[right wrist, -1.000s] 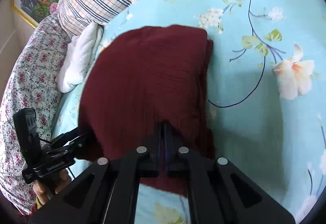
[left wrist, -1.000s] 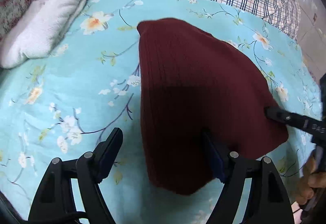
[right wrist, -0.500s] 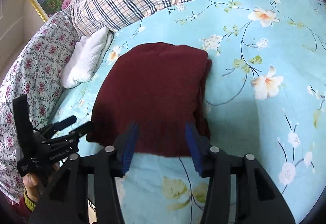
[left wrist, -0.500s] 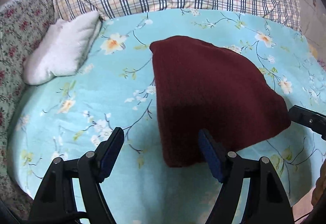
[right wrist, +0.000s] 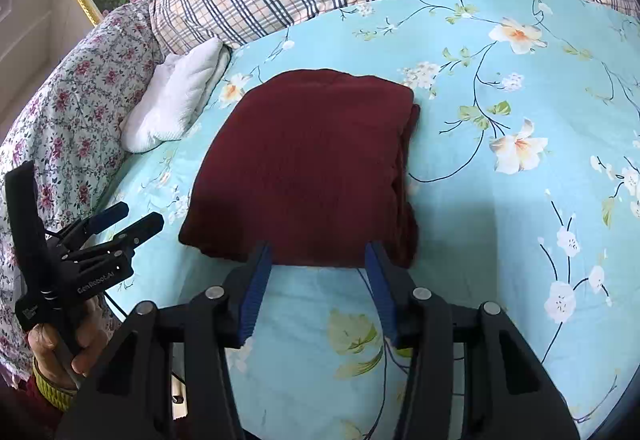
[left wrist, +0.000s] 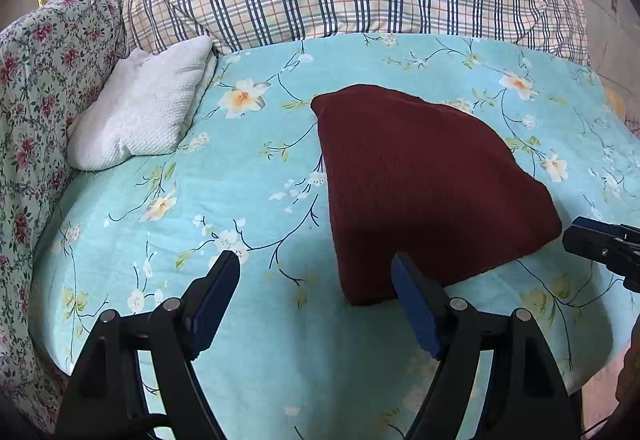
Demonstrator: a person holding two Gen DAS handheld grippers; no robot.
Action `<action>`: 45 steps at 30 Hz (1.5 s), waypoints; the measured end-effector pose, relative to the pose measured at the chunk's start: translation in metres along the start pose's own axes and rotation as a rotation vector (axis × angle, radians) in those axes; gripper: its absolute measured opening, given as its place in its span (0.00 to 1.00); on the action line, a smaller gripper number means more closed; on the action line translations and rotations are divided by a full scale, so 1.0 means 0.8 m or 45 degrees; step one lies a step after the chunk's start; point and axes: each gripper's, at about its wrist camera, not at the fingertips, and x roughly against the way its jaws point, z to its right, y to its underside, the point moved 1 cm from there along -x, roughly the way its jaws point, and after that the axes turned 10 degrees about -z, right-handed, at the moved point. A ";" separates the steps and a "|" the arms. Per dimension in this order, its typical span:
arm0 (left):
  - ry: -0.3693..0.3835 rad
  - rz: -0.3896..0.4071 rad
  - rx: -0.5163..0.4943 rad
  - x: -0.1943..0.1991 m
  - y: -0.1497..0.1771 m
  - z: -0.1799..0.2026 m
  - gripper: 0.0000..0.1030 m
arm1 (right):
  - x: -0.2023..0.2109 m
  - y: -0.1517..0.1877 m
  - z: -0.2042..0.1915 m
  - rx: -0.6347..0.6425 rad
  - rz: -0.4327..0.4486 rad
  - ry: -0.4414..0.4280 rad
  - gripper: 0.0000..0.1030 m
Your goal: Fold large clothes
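Now the folded maroon garment [right wrist: 308,168] lies flat on the bed [right wrist: 500,224], a compact packet with nothing gripping it. From the right tool [right wrist: 316,280] it sits straight ahead at twelve o'clock, its near edge just past the blue pads, so this tool is the nearer one. The right jaws stand partly apart and hold nothing; no cloth is between them. In the right wrist view the packet's long axis runs from six o'clock up toward twelve, with the layered edges stacked along its three o'clock side.

From the left tool [left wrist: 316,300] the garment [left wrist: 420,184] lies up at about one o'clock, mostly beyond the right-hand pad, which overlaps its near corner in that view; whether it touches the cloth I cannot tell. Those jaws are wide apart and empty too. Any further tidying would most easily come from the right side, I judge, since the loose layers face that way.

Readable writing: white lettering on the left tool's body in the right wrist view, seemingly "GenRobot.AI", plus a small logo too tiny to read.

A white towel [left wrist: 140,112] rests at ten o'clock, well apart from the garment.
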 end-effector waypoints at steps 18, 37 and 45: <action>0.023 0.017 0.009 0.019 0.001 -0.006 0.81 | 0.018 0.000 -0.020 0.064 -0.007 -0.017 0.62; 0.414 -0.230 0.158 -0.102 -0.085 -0.017 0.83 | -0.081 -0.103 0.082 -0.265 -0.048 -0.199 0.70; 0.601 -0.292 0.243 -0.157 -0.108 -0.023 0.78 | -0.137 -0.147 0.099 -0.306 -0.107 -0.260 0.34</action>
